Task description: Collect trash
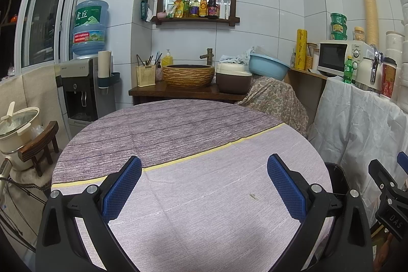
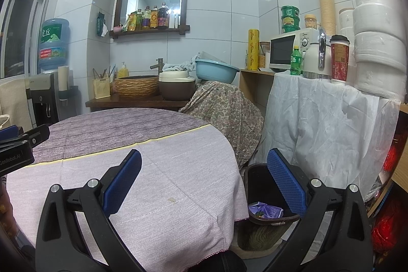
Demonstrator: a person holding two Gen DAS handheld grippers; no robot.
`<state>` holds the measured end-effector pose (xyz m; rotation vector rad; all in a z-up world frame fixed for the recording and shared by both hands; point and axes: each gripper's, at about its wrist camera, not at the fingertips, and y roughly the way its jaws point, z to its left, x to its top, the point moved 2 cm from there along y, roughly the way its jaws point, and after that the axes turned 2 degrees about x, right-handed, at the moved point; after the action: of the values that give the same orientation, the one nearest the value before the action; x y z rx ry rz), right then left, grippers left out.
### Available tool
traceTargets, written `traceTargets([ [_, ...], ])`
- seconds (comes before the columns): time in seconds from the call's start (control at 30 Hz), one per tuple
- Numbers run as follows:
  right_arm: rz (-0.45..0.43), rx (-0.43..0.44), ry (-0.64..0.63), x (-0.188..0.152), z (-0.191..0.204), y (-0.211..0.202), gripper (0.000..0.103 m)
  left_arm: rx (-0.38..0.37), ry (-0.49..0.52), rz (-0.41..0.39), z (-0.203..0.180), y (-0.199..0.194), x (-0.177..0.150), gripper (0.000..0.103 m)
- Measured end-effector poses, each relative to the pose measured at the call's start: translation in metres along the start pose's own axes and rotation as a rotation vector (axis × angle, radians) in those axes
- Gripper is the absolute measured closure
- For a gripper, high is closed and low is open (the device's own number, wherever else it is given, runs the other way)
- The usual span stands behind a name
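Tabletop [image 2: 153,182] bare; bin [image 2: 257,177] mouth open beside table edge.

— What do our claws look like?
— The left claw [image 1: 204,185] and right claw [image 2: 204,180] match: black plastic arms, each tipped with a blue pad [image 1: 122,191] of fine raised texture.
— Fasteners?
— Round silver bolts [image 1: 316,188] at the joints.
— Markings?
— White lettering: "GenRobot.AI" on the left body [image 2: 11,159], "DAS" on the right [image 1: 394,221].

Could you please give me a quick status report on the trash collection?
Left gripper open, empty. Right gripper open, empty. Purple wrapper in bin beside table. Nothing in the way.
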<state>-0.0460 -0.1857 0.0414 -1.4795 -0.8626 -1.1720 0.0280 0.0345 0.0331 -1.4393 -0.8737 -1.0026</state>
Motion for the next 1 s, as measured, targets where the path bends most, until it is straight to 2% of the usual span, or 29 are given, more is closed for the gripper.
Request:
traceTargets([
  [1.0, 0.0, 0.002, 0.001, -0.0002, -0.0002, -0.0002, 0.006, 0.005, 0.005, 0.001, -0.0004, 0.0006, 0.0006, 0.005],
])
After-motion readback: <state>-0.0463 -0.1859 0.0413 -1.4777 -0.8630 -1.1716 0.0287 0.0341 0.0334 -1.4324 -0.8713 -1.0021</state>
